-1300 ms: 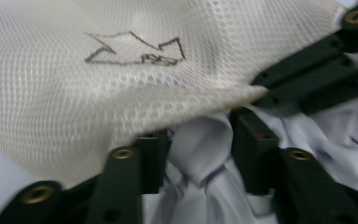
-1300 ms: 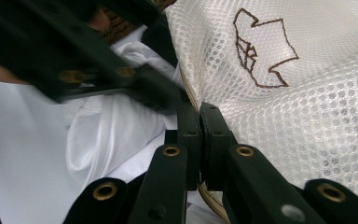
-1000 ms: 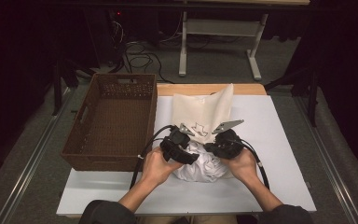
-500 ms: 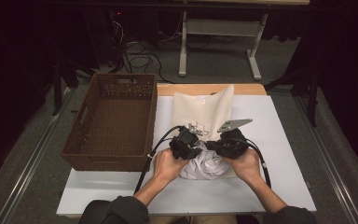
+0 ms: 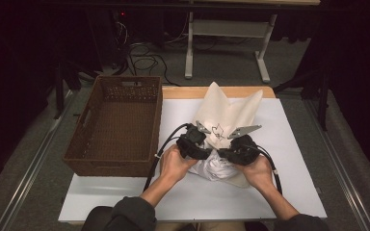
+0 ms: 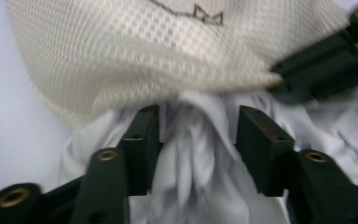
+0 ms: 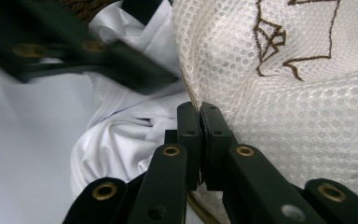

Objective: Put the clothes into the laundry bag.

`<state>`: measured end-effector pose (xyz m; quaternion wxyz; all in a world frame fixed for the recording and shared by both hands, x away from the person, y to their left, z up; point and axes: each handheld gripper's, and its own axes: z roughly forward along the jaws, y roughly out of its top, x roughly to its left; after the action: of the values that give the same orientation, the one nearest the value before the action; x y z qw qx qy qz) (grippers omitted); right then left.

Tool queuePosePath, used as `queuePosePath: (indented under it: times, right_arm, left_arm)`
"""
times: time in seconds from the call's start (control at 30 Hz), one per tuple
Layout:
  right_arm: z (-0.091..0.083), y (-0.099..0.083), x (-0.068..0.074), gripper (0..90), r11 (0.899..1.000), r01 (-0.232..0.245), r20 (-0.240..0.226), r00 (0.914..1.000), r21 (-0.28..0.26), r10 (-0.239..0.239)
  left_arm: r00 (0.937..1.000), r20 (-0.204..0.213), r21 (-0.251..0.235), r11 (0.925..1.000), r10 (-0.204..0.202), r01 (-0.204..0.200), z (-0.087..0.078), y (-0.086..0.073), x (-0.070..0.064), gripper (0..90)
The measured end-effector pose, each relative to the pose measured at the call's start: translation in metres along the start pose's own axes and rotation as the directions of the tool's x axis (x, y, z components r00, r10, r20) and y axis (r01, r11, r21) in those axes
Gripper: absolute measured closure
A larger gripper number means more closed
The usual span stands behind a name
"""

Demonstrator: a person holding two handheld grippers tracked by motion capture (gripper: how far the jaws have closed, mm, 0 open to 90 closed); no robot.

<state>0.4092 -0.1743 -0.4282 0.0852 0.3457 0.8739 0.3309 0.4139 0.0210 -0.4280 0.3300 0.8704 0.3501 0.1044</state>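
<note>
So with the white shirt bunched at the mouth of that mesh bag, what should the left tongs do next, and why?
Probably close the left tongs on the white shirt and push it into the mesh bag. Their jaws stand open around a fold of the shirt, which lies bunched just outside the bag's mouth, while the right tongs are shut on the bag's edge, seemingly holding it open.

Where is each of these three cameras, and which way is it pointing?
High view: above the person's side, looking forward and down on the table; forearms, both hands, left gripper and right gripper show.
Left gripper view: rides the left gripper; open jaws straddle the white cloth.
Right gripper view: rides the right gripper; jaws shut on the mesh bag edge.
All three share bag and cloth.
</note>
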Motion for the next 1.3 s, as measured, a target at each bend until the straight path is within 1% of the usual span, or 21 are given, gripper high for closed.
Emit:
queuePosePath:
  times: [0.03, 0.13, 0.2, 0.27, 0.3, 0.33, 0.43, 0.47, 0.53, 0.63, 0.67, 0.7, 0.77, 0.8, 0.87, 0.93, 1.03, 1.07, 1.17, 1.27, 1.3]
  right_arm:
    - [0.001, 0.000, -0.001, 89.1, 1.000, 0.016, -0.001, 0.9999, -0.005, -0.016]
    - [0.003, 0.003, 0.001, 89.0, 1.000, 0.013, 0.007, 0.9999, 0.003, -0.013]
    - [0.003, 0.003, 0.001, 89.0, 1.000, 0.013, 0.006, 0.9999, 0.001, -0.013]
    - [0.003, 0.003, 0.001, 89.0, 1.000, 0.010, 0.004, 0.9999, 0.000, -0.010]
    - [0.002, 0.003, 0.001, 89.0, 1.000, 0.009, 0.007, 0.9999, 0.002, -0.009]
    - [0.002, 0.004, 0.000, 89.0, 1.000, 0.009, 0.006, 0.9999, 0.000, -0.009]
    - [0.001, 0.005, -0.001, 89.0, 1.000, 0.000, 0.004, 1.0000, -0.013, 0.000]
    - [-0.001, 0.006, -0.001, 89.1, 1.000, 0.006, -0.008, 0.9999, -0.031, -0.007]
    - [-0.006, 0.010, 0.000, 89.1, 0.998, 0.009, -0.011, 0.9999, -0.061, -0.009]
    - [-0.013, 0.018, 0.005, 89.1, 0.996, 0.042, 0.006, 0.9991, -0.083, -0.042]
    - [-0.016, 0.021, 0.007, 89.1, 0.995, 0.056, 0.008, 0.9984, -0.088, -0.056]
    - [-0.019, 0.023, 0.009, 89.1, 0.994, 0.049, -0.006, 0.9988, -0.094, -0.050]
    - [-0.023, 0.024, 0.012, 89.1, 0.993, 0.052, -0.012, 0.9985, -0.103, -0.053]
    - [-0.024, 0.024, 0.012, 89.2, 0.992, 0.070, -0.017, 0.9973, -0.106, -0.072]
    - [-0.024, 0.022, 0.014, 89.2, 0.992, 0.076, -0.026, 0.9965, -0.104, -0.079]
    - [-0.023, 0.019, 0.015, 89.3, 0.993, 0.071, -0.030, 0.9968, -0.092, -0.074]
    - [-0.017, 0.014, 0.013, 89.2, 0.996, 0.073, -0.013, 0.9972, -0.047, -0.073]
    - [-0.014, 0.012, 0.012, 89.2, 0.997, 0.075, -0.004, 0.9972, -0.027, -0.075]
    - [-0.008, 0.005, 0.007, 89.2, 0.998, 0.063, 0.021, 0.9978, 0.009, -0.063]
    - [-0.005, 0.000, 0.001, 89.2, 1.000, 0.024, 0.024, 0.9994, 0.009, -0.025]
    - [-0.005, 0.000, -0.001, 89.2, 1.000, 0.026, 0.024, 0.9994, 0.007, -0.026]
  left_arm:
    - [1.0000, 0.000, 0.003, 1.0000, 0.004, -0.004, -0.004, -0.003, -0.001, 44.5]
    - [0.9998, -0.009, 0.033, 0.9993, 0.015, -0.015, -0.008, -0.009, -0.004, 40.8]
    - [1.0000, -0.008, 0.056, 0.9984, -0.004, 0.005, -0.004, -0.012, -0.003, 38.6]
    - [0.9988, 0.014, 0.060, 0.9971, -0.046, 0.045, 0.002, -0.013, 0.000, 38.2]
    - [0.9983, 0.020, 0.063, 0.9966, -0.054, 0.053, 0.005, -0.013, 0.001, 38.8]
    - [0.9985, 0.028, 0.064, 0.9969, -0.048, 0.046, 0.009, -0.013, 0.001, 42.7]
    - [0.9983, 0.059, 0.032, 0.9995, -0.001, 0.000, 0.015, -0.013, -0.003, 74.8]
    - [0.9977, 0.067, 0.018, 0.9998, 0.006, -0.007, 0.015, -0.012, -0.004, 82.3]
    - [0.9964, 0.080, -0.002, 0.9996, 0.027, -0.027, 0.013, -0.009, -0.009, 84.5]
    - [0.9941, 0.100, -0.013, 0.9991, 0.042, -0.041, 0.011, -0.004, -0.013, 85.0]
    - [0.9941, 0.099, -0.012, 0.9989, 0.046, -0.045, 0.011, -0.003, -0.014, 85.0]
    - [0.9941, 0.100, -0.013, 0.9990, 0.043, -0.042, 0.011, -0.002, -0.014, 85.1]
    - [0.9938, 0.110, -0.007, 0.9999, 0.013, -0.012, 0.014, 0.001, -0.012, 85.1]
    - [0.9942, 0.107, 0.003, 1.0000, 0.007, -0.007, 0.016, 0.002, -0.011, 85.2]
    - [0.9954, 0.096, 0.010, 0.9999, -0.007, 0.006, 0.022, 0.005, -0.010, 85.2]
    - [0.9972, 0.072, 0.006, 0.9998, -0.021, 0.021, 0.028, 0.007, -0.008, 85.2]
    - [0.9955, 0.079, 0.003, 0.9986, -0.053, 0.053, 0.030, 0.008, -0.002, 83.0]
    - [0.9962, 0.073, 0.005, 0.9989, -0.048, 0.048, 0.029, 0.007, -0.002, 79.3]
    - [0.9988, 0.046, 0.014, 0.9997, -0.019, 0.019, 0.020, 0.004, -0.005, 61.4]
    - [0.9999, 0.004, 0.003, 1.0000, 0.009, -0.009, 0.006, 0.000, -0.005, 50.5]
    - [0.9999, -0.008, -0.004, 0.9999, 0.012, -0.012, 0.002, -0.002, -0.006, 48.8]
